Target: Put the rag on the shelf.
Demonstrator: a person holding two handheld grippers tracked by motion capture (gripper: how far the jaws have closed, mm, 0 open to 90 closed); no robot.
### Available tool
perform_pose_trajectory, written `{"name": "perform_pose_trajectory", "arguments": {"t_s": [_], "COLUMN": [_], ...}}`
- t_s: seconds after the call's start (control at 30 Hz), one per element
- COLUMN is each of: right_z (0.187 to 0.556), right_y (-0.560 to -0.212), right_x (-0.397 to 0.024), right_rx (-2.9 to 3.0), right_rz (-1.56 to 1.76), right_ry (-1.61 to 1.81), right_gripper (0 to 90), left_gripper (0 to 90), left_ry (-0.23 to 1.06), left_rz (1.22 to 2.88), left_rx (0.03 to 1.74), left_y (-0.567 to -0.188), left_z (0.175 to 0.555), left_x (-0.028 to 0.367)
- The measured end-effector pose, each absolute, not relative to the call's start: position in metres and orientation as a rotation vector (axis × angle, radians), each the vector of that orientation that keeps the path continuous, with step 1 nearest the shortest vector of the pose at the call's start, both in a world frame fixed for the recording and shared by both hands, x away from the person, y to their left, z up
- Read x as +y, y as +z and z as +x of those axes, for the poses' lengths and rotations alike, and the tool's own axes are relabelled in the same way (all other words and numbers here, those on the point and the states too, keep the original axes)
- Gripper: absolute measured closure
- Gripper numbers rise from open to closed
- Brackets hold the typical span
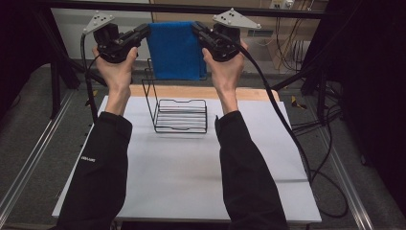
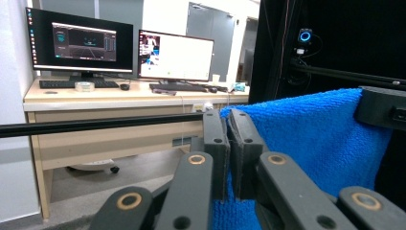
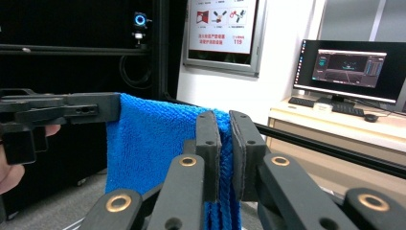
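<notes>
Count: one blue towel (image 1: 175, 50), one black wire rack (image 1: 179, 115), two claws, left (image 1: 145, 31) and right (image 1: 197, 28), one white bench (image 1: 191, 177).

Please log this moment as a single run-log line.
left gripper: shut on blue terry towel | right gripper: shut on its other top corner | towel: hanging above black wire rack | rack: on white table

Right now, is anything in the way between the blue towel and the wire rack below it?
Nothing visible. The blue towel hangs stretched between the left gripper and right gripper, above the black wire rack.
</notes>
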State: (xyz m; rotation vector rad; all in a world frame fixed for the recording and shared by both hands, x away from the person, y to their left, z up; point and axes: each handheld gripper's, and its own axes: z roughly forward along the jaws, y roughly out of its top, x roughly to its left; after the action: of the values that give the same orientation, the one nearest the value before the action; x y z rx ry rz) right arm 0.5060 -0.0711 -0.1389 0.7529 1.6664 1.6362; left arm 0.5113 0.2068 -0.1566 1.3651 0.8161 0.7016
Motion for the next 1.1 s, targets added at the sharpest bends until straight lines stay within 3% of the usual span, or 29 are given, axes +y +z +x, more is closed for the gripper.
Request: {"name": "perform_pose_trajectory", "arguments": {"t_s": [1.1], "right_z": [0.535], "right_y": [-0.171], "right_x": [-0.057], "right_rx": [1.725], "right_rz": [0.841], "right_ry": [1.556], "right_gripper": [83.8], "left_gripper": [86.6], "left_ry": [0.732], "left_rz": [1.452], "left_rx": [0.847], "left_y": [-0.185], "left_z": [0.526], "left_x": [0.211]}}
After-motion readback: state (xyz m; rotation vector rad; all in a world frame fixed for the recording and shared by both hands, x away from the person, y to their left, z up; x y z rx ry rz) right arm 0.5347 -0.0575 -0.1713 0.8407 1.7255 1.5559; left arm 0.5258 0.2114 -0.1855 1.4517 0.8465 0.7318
